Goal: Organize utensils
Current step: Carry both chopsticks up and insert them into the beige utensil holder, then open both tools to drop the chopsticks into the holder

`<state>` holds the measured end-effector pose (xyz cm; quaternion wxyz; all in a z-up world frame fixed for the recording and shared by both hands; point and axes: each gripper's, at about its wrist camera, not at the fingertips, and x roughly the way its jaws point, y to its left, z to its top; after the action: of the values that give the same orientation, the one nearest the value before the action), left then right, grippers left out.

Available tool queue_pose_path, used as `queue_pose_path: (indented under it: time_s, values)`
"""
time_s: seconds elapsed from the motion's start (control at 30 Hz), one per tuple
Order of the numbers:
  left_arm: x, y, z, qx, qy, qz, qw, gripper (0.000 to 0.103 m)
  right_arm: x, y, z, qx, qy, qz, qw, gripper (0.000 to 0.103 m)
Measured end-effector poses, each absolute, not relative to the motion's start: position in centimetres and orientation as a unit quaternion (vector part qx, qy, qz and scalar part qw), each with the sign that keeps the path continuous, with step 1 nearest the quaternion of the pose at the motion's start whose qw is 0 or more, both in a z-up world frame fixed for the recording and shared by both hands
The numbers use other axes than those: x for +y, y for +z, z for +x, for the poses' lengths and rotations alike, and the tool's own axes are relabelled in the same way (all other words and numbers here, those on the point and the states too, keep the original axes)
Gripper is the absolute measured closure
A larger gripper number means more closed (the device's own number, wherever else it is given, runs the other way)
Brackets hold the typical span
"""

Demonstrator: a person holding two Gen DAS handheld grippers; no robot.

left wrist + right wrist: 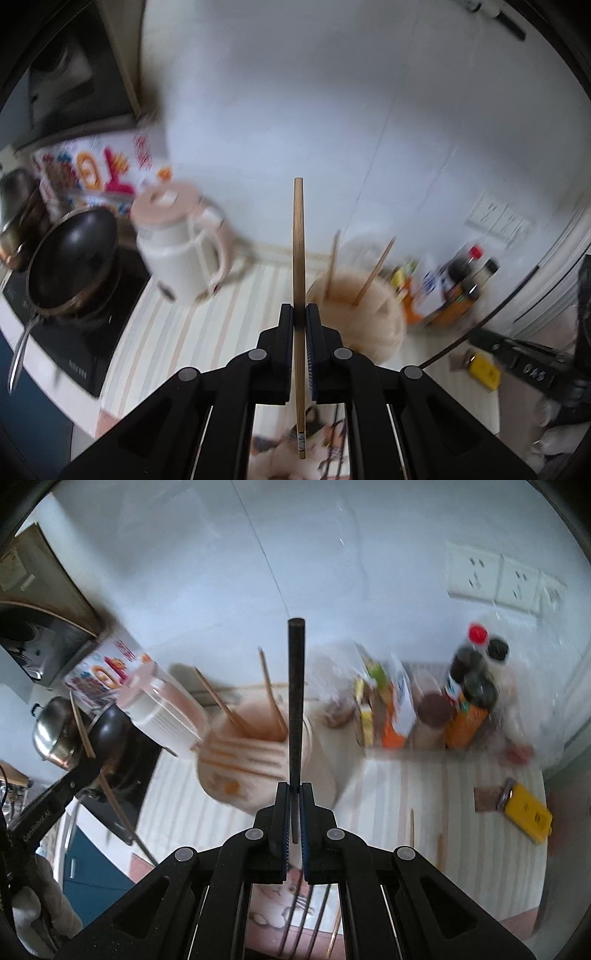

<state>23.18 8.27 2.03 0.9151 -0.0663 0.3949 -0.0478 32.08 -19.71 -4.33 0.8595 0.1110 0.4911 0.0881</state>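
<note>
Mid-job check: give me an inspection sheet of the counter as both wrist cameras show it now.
Surface: striped counter mat, partly bare.
Job's things: light wooden chopstick; dark chopstick; round beige holder with wooden chopsticks inside.
Clutter: white kettle, black wok, sauce bottles, yellow box.
Grippers: left gripper shut on light chopstick; right gripper shut on dark chopstick.
Cables: nothing seen.
Surroundings: white wall, wall sockets.

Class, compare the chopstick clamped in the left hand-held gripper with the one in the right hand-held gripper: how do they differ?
The left hand-held gripper clamps a light wooden chopstick; the right hand-held gripper clamps a black chopstick. The wooden one runs well back below the jaws; the black one ends between the pads. Both point forward over the utensil holder.
</note>
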Motion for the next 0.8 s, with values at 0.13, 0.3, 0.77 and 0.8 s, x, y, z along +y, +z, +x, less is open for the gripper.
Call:
queue_pose_path:
  time_s: [0.13, 0.3, 0.77, 0.8]
  values:
    - [7.0, 4.8, 25.1, 0.377, -0.070, -0.070, 0.921, 0.099, -19.4, -0.9, 34.2, 0.479, 0.099, 0.103, 0.866, 0.098]
    - [5.2, 7.2, 28.3, 0.360, -0.096, -0.070, 0.925, 0.099, -19.0, 2.2, 36.2, 0.458, 0.096, 0.087, 0.879, 0.098]
    - [2.7, 1.7, 38.6, 0.402, -0.099, -0.056, 0.909, 0.099, -18.8, 0.0, 42.4, 0.458, 0.056, 0.113, 0.880, 0.098]
    - [2.7, 1.3, 39.0, 0.401, -0.096, -0.053, 0.910, 0.099, -18.7, -0.5, 42.6, 0.462, 0.055, 0.115, 0.878, 0.098]
